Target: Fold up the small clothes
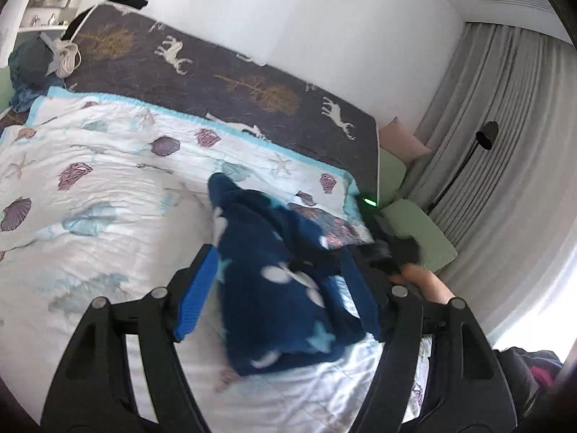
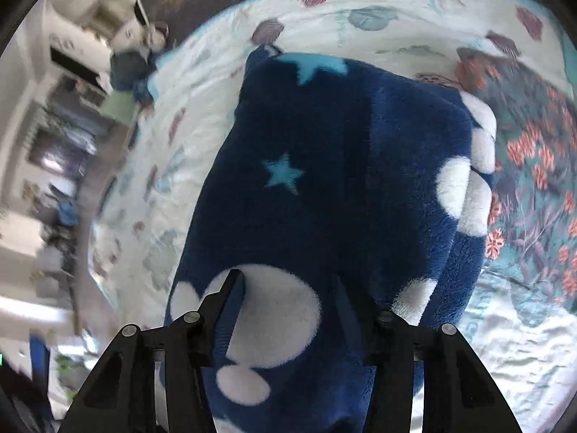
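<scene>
A small navy fleece garment [image 1: 274,281] with white spots and light-blue stars lies bunched on the white seashell quilt [image 1: 90,216]. My left gripper [image 1: 281,281] is wide open, its blue-padded fingers on either side of the garment. In the right wrist view the garment [image 2: 324,180] fills the middle. My right gripper [image 2: 288,310] has its jaws apart with fleece between them; I cannot tell if it grips. The right gripper and hand show in the left wrist view [image 1: 396,252] at the garment's right edge.
A folded floral garment [image 2: 533,166] lies on the quilt right of the fleece. A dark deer-print blanket [image 1: 216,72] covers the bed's far side. A coiled white cord [image 1: 66,57] and blue cloth [image 1: 29,72] sit far left. Green cushions [image 1: 418,231], a floor lamp [image 1: 483,137] and curtains are right.
</scene>
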Motion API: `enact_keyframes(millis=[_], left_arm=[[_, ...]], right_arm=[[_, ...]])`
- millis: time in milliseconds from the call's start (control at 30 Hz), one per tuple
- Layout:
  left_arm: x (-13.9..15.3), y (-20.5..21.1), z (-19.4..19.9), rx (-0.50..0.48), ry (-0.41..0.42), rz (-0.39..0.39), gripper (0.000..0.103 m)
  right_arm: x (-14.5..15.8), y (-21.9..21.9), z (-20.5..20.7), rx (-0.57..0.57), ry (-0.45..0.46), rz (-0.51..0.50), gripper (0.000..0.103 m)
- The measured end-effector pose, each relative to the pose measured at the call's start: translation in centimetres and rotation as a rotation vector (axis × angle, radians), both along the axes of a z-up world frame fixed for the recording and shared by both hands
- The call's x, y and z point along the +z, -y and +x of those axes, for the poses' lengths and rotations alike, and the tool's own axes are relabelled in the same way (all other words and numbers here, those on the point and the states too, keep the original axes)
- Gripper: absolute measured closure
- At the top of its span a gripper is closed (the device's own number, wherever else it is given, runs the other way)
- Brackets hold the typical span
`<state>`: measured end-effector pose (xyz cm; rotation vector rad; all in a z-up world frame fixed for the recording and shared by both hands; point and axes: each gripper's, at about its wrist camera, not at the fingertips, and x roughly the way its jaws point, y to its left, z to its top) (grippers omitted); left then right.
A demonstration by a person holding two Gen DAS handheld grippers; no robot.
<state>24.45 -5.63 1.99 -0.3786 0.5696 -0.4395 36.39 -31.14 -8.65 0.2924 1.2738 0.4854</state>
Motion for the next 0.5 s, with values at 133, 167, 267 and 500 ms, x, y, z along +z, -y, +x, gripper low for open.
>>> enact_keyframes(millis=[133,167,267,500], left_arm=[[-1.3,2.9,3.8,-0.088,0.022,0.091,0.032],[-1.9,3.9,4.5,-0.105,0.025,0.123,0.032],[-5.6,8.2,6.8,-0.198,-0.01,0.288,0.032],[-11.8,10.2,7.4,-0.254,-0.064,0.343,0.031]], right_arm=[[0.6,0.3,-1.8,-0.012,0.041,-0.041,0.06],[0.9,-0.4,-2.6,-0.007,0.062,-0.071,0.06],[1.2,-0.9,-5.3,0.006,0.126,-0.158,0.06],[0.1,0.3,-7.1,-0.004,0.144,-0.254,0.06]])
